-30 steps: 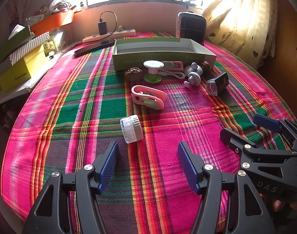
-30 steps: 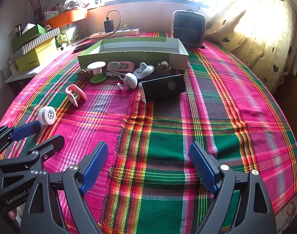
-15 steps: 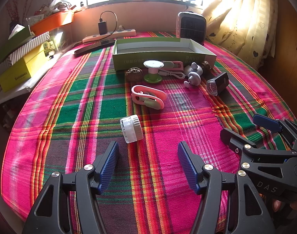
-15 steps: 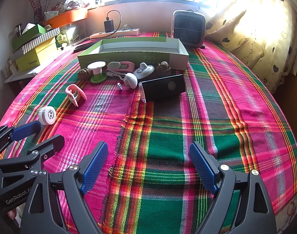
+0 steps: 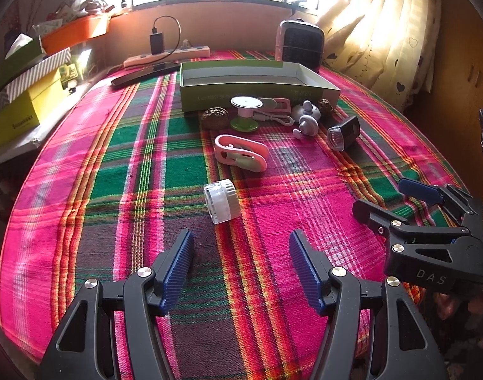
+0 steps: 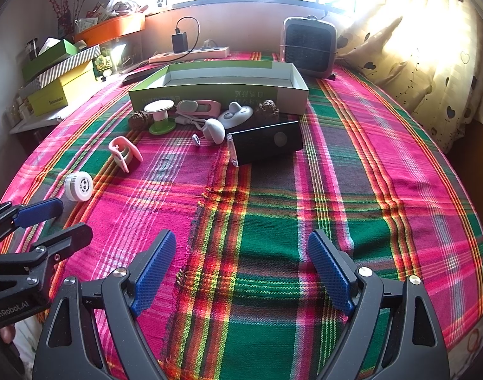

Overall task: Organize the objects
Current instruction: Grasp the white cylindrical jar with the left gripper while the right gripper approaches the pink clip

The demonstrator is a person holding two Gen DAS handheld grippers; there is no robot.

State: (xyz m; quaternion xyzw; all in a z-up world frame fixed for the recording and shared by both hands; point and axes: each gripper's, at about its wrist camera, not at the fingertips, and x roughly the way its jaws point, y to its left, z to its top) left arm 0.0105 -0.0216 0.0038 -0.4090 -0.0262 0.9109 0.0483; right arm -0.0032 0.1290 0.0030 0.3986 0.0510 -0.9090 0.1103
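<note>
— Box first: where does it sit?
— Far side of the desk, green, open-topped, with nothing visible inside. A small heater stands just behind its right end.
— And the loose things?
— Most lie in a cluster against the box's near wall: a spool with a white top and green base, a walnut to its left, a second walnut near the box's right end, a pink case, a white cable, and two white hooks. A black light lies on its side just right of the hooks.
— Anything closer?
— A pink clip lies apart from the cluster, and a white jar lies on its side nearer still, just ahead of the left claw.
— What are the claws doing?
— Left claw is spread wide and holds nothing, low over the cloth. Right claw is also spread wide and bare, over the near middle of the desk, well short of the light.
</note>
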